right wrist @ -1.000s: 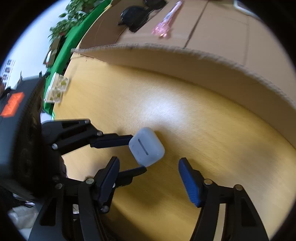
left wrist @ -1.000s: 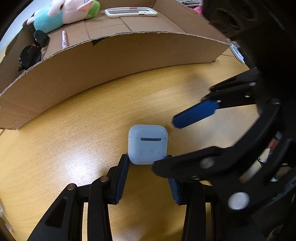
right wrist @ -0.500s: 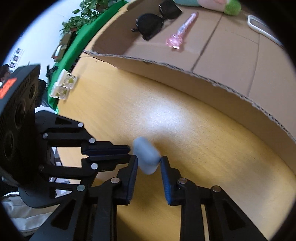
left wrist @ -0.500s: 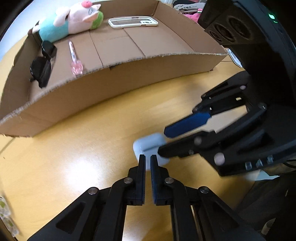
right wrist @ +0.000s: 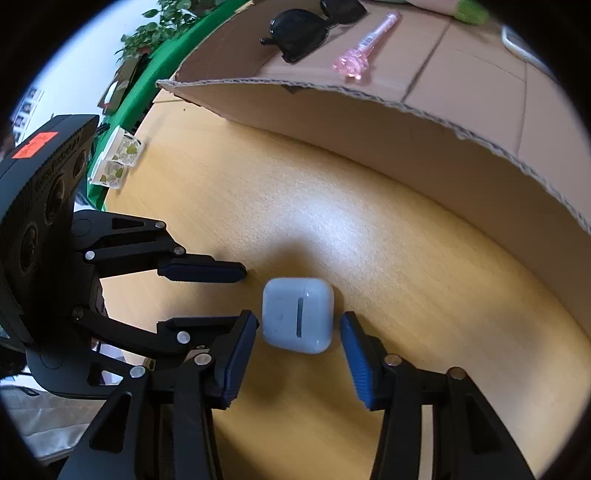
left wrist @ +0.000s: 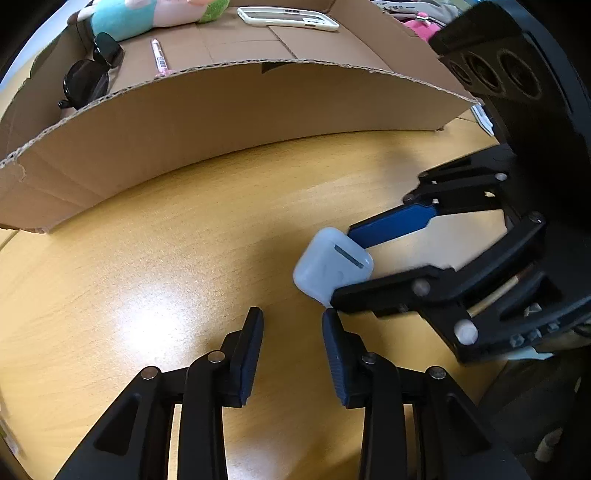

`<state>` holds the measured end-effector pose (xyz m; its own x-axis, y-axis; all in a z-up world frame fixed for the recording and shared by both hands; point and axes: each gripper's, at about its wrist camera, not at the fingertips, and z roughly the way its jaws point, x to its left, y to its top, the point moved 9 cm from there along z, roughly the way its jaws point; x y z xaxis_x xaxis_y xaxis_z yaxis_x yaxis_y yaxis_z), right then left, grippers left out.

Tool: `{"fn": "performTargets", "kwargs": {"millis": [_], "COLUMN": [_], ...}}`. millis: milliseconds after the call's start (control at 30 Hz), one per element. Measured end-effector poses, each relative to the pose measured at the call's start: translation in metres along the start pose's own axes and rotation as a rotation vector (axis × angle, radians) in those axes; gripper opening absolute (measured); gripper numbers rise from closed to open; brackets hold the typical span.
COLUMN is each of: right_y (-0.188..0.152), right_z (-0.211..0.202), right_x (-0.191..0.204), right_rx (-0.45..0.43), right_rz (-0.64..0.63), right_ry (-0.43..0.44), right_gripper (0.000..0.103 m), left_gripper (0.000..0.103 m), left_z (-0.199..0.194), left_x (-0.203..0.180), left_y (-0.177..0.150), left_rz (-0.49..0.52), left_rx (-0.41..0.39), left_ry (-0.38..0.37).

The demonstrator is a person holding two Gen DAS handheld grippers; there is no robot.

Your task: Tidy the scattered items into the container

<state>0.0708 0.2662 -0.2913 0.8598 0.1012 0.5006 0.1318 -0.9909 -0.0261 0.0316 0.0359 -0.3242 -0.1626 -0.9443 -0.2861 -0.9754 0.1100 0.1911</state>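
Left wrist view: left gripper [left wrist: 291, 319] is pointing down at the wooden table [left wrist: 155, 266], jaws having just been opening, now parted with nothing between them. One pale blue earbud case [left wrist: 330, 269] is lying on the table just ahead and right of its fingertips, not between them. Right gripper [left wrist: 341, 264] is reaching in from the right, one blue-padded finger behind the case, one black finger in front of it and covering its near corner. Contact with either finger cannot be told here. One cardboard box [left wrist: 229, 110] is standing beyond, its near wall rising between the case and the box floor. Inside it are lying one pair of black sunglasses [left wrist: 90, 75], one pink pen [left wrist: 159, 59], one plush toy [left wrist: 147, 16] and one white phone case [left wrist: 286, 16].

Right wrist view: right gripper [right wrist: 299, 334] is straddling the earbud case [right wrist: 297, 314], jaws having just been opening. A thin gap is showing at each pad, so the pads are not pressing and the case is resting loose on the table [right wrist: 388, 258]. Left gripper [right wrist: 243, 295] is sitting to the left, two fingers spread, the nearer one just beside the right gripper's left finger, well clear of the case. The box wall [right wrist: 406, 147] is curving across behind. Sunglasses [right wrist: 303, 31] and pen [right wrist: 364, 48] are visible inside. One small leaf-patterned carton [right wrist: 116, 160] is standing at the table's far left edge, with green cloth [right wrist: 162, 70] and a plant [right wrist: 159, 26] beyond.
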Motion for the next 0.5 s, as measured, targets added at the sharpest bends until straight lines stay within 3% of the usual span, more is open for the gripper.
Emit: {"fn": "performTargets", "kwargs": {"millis": [33, 100, 233, 333, 500], "right_y": [0.001, 0.004, 0.007, 0.007, 0.006], "right_z": [0.002, 0.003, 0.005, 0.002, -0.003], "right_x": [0.001, 0.005, 0.008, 0.005, 0.002], "right_rx": [0.004, 0.0, -0.002, 0.0, 0.019], "right_rz": [-0.01, -0.019, 0.006, 0.047, 0.076], "right_ry": [0.004, 0.019, 0.054, 0.114, 0.176], "right_gripper": [0.036, 0.035, 0.032, 0.025, 0.023], "left_gripper": [0.056, 0.065, 0.072, 0.072, 0.067], "left_z": [-0.001, -0.002, -0.001, 0.007, 0.016], "left_x": [-0.001, -0.004, -0.011, -0.016, -0.029], "left_y": [-0.001, -0.003, -0.004, -0.002, 0.003], "left_rz": [0.001, 0.03, 0.108, 0.191, 0.296], "left_rx": [-0.004, -0.012, -0.017, -0.015, -0.029], "left_ry": [-0.017, -0.013, 0.016, 0.069, 0.09]}}
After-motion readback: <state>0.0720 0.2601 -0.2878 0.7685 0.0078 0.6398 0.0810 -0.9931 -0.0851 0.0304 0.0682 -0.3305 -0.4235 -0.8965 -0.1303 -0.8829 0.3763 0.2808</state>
